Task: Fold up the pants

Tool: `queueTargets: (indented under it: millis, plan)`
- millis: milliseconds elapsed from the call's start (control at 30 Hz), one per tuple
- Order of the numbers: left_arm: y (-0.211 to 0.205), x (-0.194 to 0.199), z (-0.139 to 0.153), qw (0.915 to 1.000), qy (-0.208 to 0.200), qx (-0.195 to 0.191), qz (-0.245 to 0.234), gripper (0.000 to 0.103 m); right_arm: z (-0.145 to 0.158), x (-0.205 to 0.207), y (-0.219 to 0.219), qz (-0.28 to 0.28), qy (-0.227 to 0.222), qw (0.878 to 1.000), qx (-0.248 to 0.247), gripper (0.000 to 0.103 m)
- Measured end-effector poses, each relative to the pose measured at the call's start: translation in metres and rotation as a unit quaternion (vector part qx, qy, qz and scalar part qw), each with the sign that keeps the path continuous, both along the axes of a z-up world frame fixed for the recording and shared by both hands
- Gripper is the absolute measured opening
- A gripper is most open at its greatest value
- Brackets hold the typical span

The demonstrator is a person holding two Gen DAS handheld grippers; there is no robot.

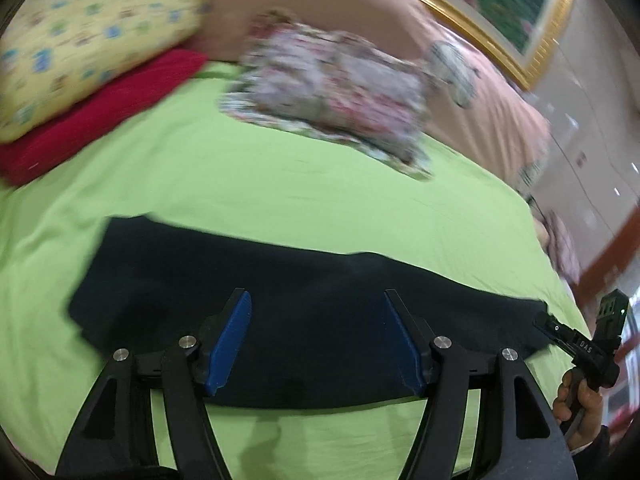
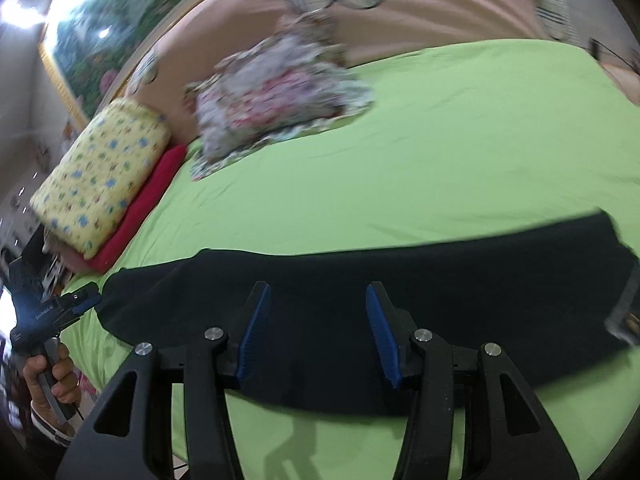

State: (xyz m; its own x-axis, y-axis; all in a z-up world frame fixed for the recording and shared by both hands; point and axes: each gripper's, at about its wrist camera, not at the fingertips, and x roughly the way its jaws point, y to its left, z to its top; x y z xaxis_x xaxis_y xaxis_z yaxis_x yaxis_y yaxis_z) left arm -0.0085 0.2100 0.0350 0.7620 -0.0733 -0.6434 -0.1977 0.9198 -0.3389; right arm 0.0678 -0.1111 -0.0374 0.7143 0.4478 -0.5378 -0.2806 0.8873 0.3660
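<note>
A: Left wrist view first. Left gripper (image 1: 316,340) with jaws spread wide, nothing between the blue pads (image 1: 228,346). The black pants (image 1: 304,288) lie flat on the green sheet (image 1: 280,184), a long dark band running across just ahead of the jaws and under them. Right gripper (image 1: 560,330) shows off past the right jaw, at the far end of the band; whether it pinches the cloth I cannot tell from here.

B: State of the fold?

A: My read: the legs look laid one over the other, since there is only a single strip. Lengthwise folds not yet done.

B: Right wrist view?

A: Right gripper (image 2: 318,334) with jaws apart, empty. Pants (image 2: 360,292) stretch from beyond the left jaw to beyond the right one; a paler edge (image 2: 624,308), perhaps the waistband, sits at the right end. Left gripper (image 2: 82,300) is held in a hand (image 2: 52,372) off the left jaw, close to the left end of the pants.

B: Other items?

A: Floral pillow (image 2: 276,96), yellow pillow (image 2: 104,172), red cushion (image 2: 148,200), all well ahead of the jaws, apart from the pants.

B: Remaining?

A: Judging so: grip an end, bring it over, square it.
</note>
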Motion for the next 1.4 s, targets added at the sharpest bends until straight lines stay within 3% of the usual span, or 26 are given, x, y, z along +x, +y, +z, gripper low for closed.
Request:
queueTargets:
  millis: [300,567,1033,1267,1400]
  plan:
    - [-0.1,0.057,-0.001,0.9925,0.019,0.022,-0.118,0.07,-0.012,-0.03,-0.06,-0.066,0.003,0.998,0.023,0.051]
    - [-0.192,0.111,-0.003,0.9718,0.034,0.065,-0.224,0.072,-0.022,-0.044,-0.097,-0.109,0.008,0.993,0.048,0.052]
    - [-0.327,0.181,-0.014,0.9103,0.066,0.138,-0.385,0.073,-0.037,-0.045,-0.145,-0.158,0.014,0.981,0.114,0.052]
    - [-0.377,0.218,-0.025,0.8792,0.096,0.15,-0.442,0.073,-0.044,-0.034,-0.162,-0.174,0.027,0.973,0.148,0.052]
    - [-0.409,0.234,-0.031,0.8603,0.104,0.177,-0.467,0.073,-0.05,-0.036,-0.168,-0.182,0.036,0.969,0.166,0.052]
